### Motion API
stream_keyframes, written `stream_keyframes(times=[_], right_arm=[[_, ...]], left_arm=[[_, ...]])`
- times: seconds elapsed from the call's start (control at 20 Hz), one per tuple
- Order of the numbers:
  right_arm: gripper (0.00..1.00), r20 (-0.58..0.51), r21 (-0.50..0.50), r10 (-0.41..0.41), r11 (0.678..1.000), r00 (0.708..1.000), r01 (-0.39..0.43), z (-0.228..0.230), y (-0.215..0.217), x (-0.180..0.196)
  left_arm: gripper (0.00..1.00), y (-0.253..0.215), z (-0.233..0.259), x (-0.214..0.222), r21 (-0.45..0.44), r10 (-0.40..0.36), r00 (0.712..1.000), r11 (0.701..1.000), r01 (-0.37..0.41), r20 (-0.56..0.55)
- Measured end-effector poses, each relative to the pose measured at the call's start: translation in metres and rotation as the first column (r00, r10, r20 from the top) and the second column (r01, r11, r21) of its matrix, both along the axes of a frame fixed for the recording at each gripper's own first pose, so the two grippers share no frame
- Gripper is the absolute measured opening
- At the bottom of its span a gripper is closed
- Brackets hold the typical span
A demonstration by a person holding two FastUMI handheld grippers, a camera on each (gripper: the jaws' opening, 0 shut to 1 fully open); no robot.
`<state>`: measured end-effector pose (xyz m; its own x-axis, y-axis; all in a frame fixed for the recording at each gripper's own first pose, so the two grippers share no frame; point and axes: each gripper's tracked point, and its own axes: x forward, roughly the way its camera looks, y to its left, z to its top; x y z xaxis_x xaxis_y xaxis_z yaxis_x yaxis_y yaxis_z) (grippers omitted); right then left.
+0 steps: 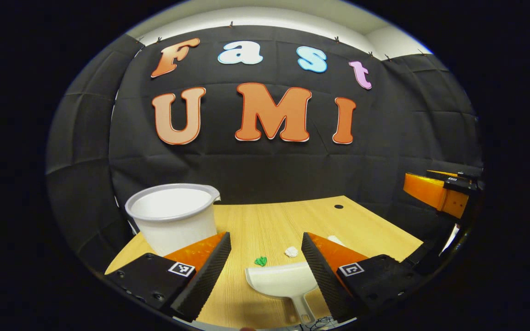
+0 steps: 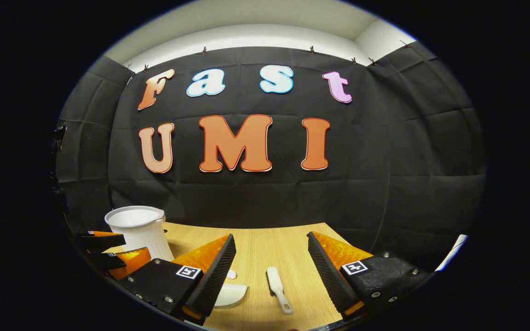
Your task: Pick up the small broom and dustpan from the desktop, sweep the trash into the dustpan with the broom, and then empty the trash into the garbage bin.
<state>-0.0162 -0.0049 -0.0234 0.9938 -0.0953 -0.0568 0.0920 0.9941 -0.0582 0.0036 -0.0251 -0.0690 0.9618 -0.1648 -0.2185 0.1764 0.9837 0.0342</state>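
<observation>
Dustpan (image 1: 283, 281) and broom (image 2: 278, 284) lie below both wide-open, empty tools

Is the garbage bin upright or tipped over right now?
Upright. The garbage bin stands on the desk, its open rim facing up, in both gripper views.

Each gripper, the left gripper (image 1: 266, 264) and the right gripper (image 2: 270, 266), carried two wedge-shaped fingers with ribbed inner pads, set on black blocks fastened by small screws. Every block bore a square black-and-white marker on its upper face.
</observation>
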Motion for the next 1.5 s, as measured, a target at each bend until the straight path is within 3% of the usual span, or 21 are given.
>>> stream_keyframes(times=[0.2,0.3,0.4,0.5,0.7,0.8,0.95,1.15,1.4,1.5], right_arm=[[0.95,-0.016,-0.008,0.027,1.000,0.999,-0.027,-0.007,0.001,0.008],[0.95,-0.029,-0.002,0.045,0.999,0.999,-0.046,-0.012,-0.002,0.015],[0.95,-0.043,0.013,0.070,0.998,0.997,-0.069,-0.019,-0.006,0.023],[0.95,-0.060,0.024,0.091,0.996,0.994,-0.089,-0.027,-0.015,0.031],[0.95,-0.104,0.040,0.117,0.993,0.988,-0.113,-0.047,-0.045,0.044],[0.95,-0.141,0.066,0.120,0.992,0.983,-0.112,-0.063,-0.061,0.052],[0.95,-0.190,0.109,0.120,0.989,0.974,-0.100,-0.083,-0.082,0.058],[0.95,-0.177,0.064,0.134,0.990,0.975,-0.125,-0.084,-0.100,0.061],[0.95,-0.233,0.078,0.155,0.987,0.960,-0.141,-0.106,-0.110,0.064],[0.95,-0.245,0.074,0.152,0.988,0.957,-0.137,-0.112,-0.113,0.066]], left_arm=[[0.98,-0.011,-0.038,-0.004,-0.021,-0.036,0.989,0.999,0.034,-0.145],[0.98,-0.022,-0.070,-0.010,-0.065,-0.058,0.959,0.997,0.042,-0.276],[0.98,-0.030,-0.109,-0.020,-0.107,-0.059,0.902,0.994,0.015,-0.427],[0.99,-0.028,-0.144,-0.035,-0.075,-0.024,0.819,0.997,-0.023,-0.573],[0.98,-0.029,-0.184,-0.042,-0.030,0.013,0.689,0.998,-0.050,-0.725],[0.98,-0.028,-0.194,-0.044,0.006,0.028,0.635,0.999,-0.036,-0.772],[0.98,-0.033,-0.200,-0.045,0.045,0.044,0.592,0.999,-0.013,-0.805],[0.98,-0.032,-0.219,-0.047,0.104,0.077,0.499,0.994,0.028,-0.863],[0.98,-0.029,-0.238,-0.041,0.148,0.136,0.436,0.989,-0.006,-0.890],[0.98,-0.027,-0.235,-0.041,0.164,0.151,0.433,0.986,-0.009,-0.889]])
